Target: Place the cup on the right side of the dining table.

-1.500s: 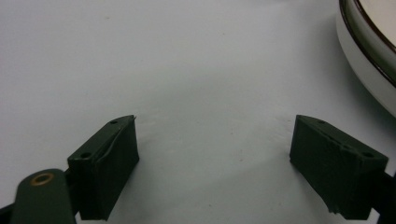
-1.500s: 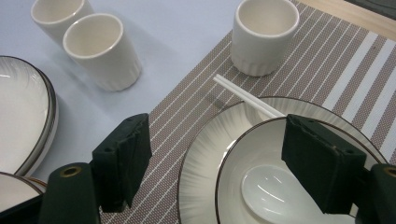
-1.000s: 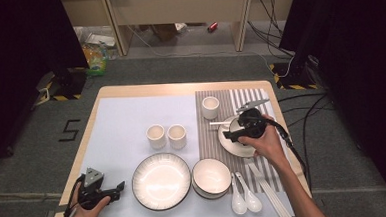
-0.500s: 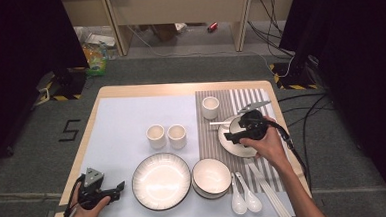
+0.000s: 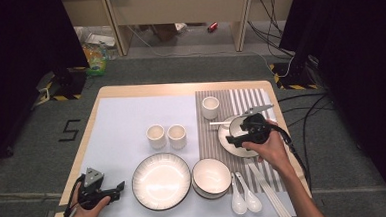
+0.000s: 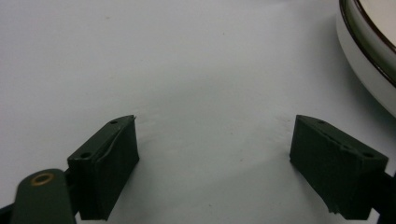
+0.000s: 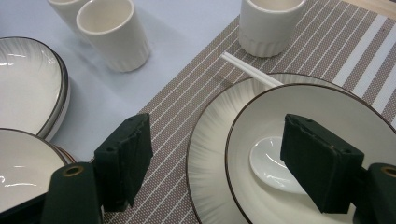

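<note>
Right gripper point(image 7: 212, 170) jaws wide, empty, straddling near rim of bowl point(image 7: 327, 116); spoon point(image 7: 273, 163) inside at 1 o'clock, handle running toward 12. Left gripper point(image 5: 101, 189) wide, well apart.

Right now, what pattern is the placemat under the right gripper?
The placemat has brown and white stripes, clearest in the right gripper view.

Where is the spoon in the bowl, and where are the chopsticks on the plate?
spoon point(image 7: 271, 165), right gripper view, on its white scoop.
chopsticks point(image 7: 252, 71), right gripper view, on the middle of the white sticks.
</note>
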A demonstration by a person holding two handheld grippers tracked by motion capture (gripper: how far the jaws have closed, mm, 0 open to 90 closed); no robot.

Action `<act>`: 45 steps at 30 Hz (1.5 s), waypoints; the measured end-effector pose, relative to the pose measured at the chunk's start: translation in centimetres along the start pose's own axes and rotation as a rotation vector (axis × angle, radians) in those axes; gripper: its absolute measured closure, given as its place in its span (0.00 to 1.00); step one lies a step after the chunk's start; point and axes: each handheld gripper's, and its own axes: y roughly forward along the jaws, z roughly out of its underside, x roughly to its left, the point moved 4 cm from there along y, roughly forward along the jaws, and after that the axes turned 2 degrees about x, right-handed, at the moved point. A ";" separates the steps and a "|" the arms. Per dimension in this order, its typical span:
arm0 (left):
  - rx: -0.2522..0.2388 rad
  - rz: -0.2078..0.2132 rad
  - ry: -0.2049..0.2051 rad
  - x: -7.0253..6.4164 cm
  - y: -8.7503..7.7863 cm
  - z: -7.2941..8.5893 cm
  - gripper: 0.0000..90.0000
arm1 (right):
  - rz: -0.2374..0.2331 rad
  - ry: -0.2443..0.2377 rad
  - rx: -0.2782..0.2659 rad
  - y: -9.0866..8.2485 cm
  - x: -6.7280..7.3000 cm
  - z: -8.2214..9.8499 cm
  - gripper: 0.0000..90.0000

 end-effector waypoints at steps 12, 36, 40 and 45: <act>0.000 0.001 0.001 0.0 0.0 0.0 0.16 | -0.001 0.000 -0.003 -0.6 0.1 1.4 0.29; 0.004 0.001 0.002 0.0 0.0 0.0 0.16 | -0.002 -0.006 -0.026 -1.6 1.1 4.6 0.29; 0.003 0.000 0.002 0.0 0.0 0.0 0.16 | -0.014 0.000 -0.042 -2.1 1.3 5.2 0.29; 0.004 0.000 0.002 0.0 0.0 0.0 0.16 | -0.002 0.004 -0.052 -2.5 1.3 5.8 0.29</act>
